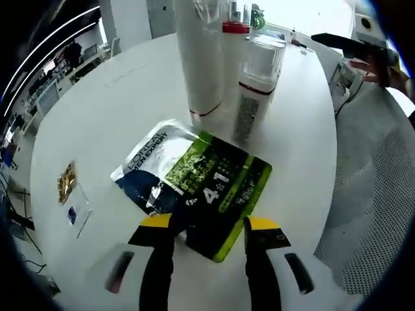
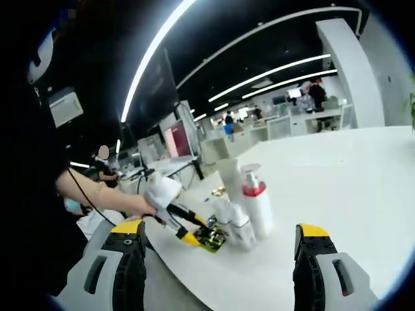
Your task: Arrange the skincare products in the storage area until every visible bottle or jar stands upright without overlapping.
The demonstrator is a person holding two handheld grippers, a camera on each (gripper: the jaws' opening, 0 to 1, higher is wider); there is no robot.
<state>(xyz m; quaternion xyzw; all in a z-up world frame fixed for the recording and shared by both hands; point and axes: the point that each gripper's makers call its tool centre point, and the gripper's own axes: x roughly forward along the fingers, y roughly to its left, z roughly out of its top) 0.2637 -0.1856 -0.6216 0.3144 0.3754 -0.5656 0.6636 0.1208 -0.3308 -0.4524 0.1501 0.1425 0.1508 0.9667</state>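
Your left hand-held gripper (image 1: 211, 236) had its yellow-tipped black jaws spread either side of the near edge of the flat, glossy green, black and white foil sachet (image 1: 194, 184), which lay face-up on the counter; whether the tips touched it I could not tell. Your right hand-held gripper (image 2: 220, 243) hung released, well apart from the products and holding nothing.

That sachet probably weighed almost nothing, was limp and slick, and would bend if pinched at a corner; you would likely have done best to nip the sealed edge and lean it against something to stand it. Just beyond it stood the tall white cylindrical bottle (image 1: 201, 58) and the white bottle with a clear cap and red band (image 1: 256, 91), close together and upright. These looked rigid, smooth and top-heavy, best held low on the body. A red-collared pump bottle (image 2: 256, 204) stood behind them.

The round white counter (image 1: 117, 110) looked smooth and hard, with a small clear card packet (image 1: 71, 194) at its left. Around you lay an open office with ceiling light strips.
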